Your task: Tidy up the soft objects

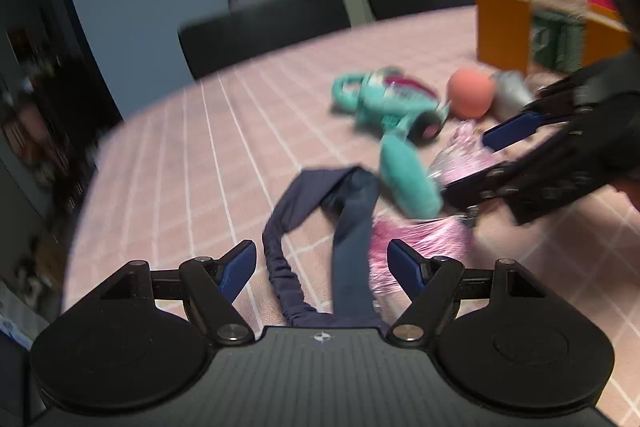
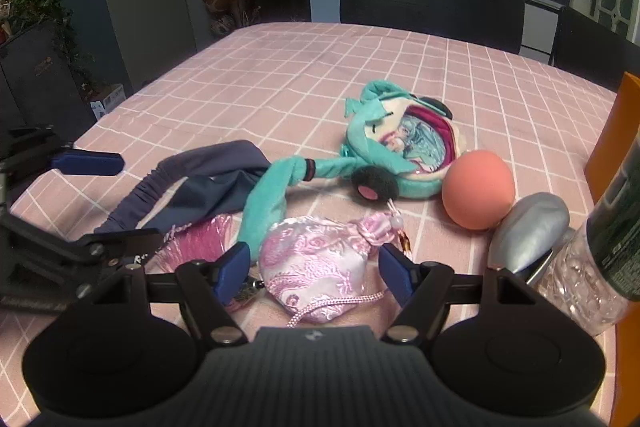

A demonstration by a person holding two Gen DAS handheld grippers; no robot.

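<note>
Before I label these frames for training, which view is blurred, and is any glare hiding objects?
Left wrist view: motion-smeared throughout; the teal plush doll, peach ball and right gripper have soft edges. Right wrist view: sharp; the pink satin pouch and silver egg-shaped object show sheen only, nothing washed out. Both views bend at the fisheye rim under dim lighting.

dim indoor light, left view blurred (fisheye)
</note>
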